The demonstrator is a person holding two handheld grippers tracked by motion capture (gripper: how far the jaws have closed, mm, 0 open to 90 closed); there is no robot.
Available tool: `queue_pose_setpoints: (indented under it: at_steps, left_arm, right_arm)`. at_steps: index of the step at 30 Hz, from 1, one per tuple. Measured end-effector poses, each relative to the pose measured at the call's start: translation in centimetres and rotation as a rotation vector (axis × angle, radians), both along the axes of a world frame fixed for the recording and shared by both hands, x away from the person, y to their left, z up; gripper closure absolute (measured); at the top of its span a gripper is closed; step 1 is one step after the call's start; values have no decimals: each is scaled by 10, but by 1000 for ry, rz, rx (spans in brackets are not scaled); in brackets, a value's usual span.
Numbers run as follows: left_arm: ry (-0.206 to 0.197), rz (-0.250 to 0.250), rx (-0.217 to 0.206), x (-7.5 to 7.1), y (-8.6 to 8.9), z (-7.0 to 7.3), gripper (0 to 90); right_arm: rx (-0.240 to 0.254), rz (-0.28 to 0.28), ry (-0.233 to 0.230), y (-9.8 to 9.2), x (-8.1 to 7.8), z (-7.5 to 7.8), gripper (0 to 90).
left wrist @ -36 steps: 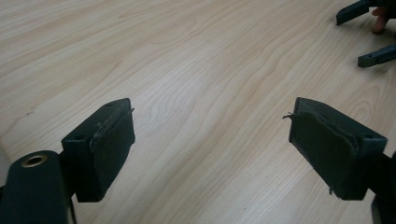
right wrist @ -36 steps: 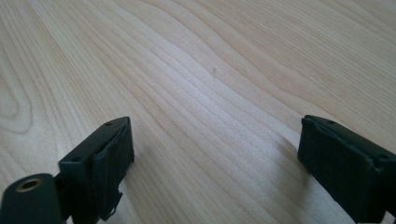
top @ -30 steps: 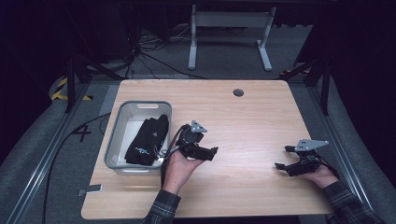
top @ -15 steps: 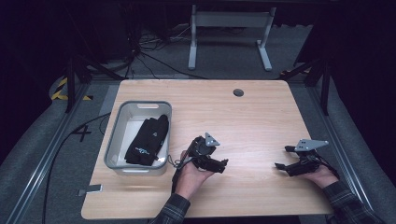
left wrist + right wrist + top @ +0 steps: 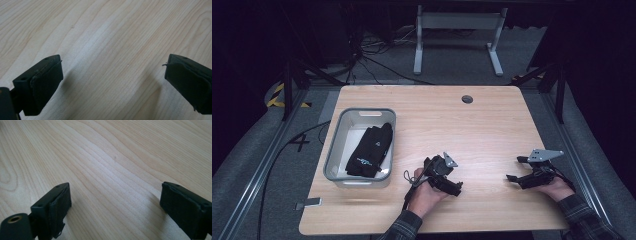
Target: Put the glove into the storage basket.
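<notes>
While both hands rested low on the table (image 5: 492,120):
left gripper (image 5: 452,186): wide, jaws just opened, nothing between; black cloth (image 5: 369,152) at ten o'clock in grey tub (image 5: 362,114)
right gripper (image 5: 516,169): wide, empty

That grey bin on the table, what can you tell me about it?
The bin is a shallow, light grey rectangular tub, plastic by its look, with rounded corners and a handle slot at each short end. It sits flat near the left edge of the wooden table. A bundle of black cloth with a small pale logo lies inside, toward its right wall. Neither gripper touches it.
</notes>
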State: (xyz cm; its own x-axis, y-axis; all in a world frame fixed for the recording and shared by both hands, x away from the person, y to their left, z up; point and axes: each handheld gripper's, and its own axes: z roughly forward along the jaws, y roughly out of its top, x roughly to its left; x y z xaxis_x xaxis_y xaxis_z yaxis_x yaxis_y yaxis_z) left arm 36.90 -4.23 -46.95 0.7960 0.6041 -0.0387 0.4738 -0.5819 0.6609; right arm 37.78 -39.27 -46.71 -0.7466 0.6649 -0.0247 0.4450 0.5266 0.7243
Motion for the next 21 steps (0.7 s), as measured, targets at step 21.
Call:
queue_pose_setpoints:
  at_steps: [21]
  left_arm:
    - [-37,-34,-17,-2,-2,-5,0]
  right_arm:
    - [-1,1,0,0,0,0,104]
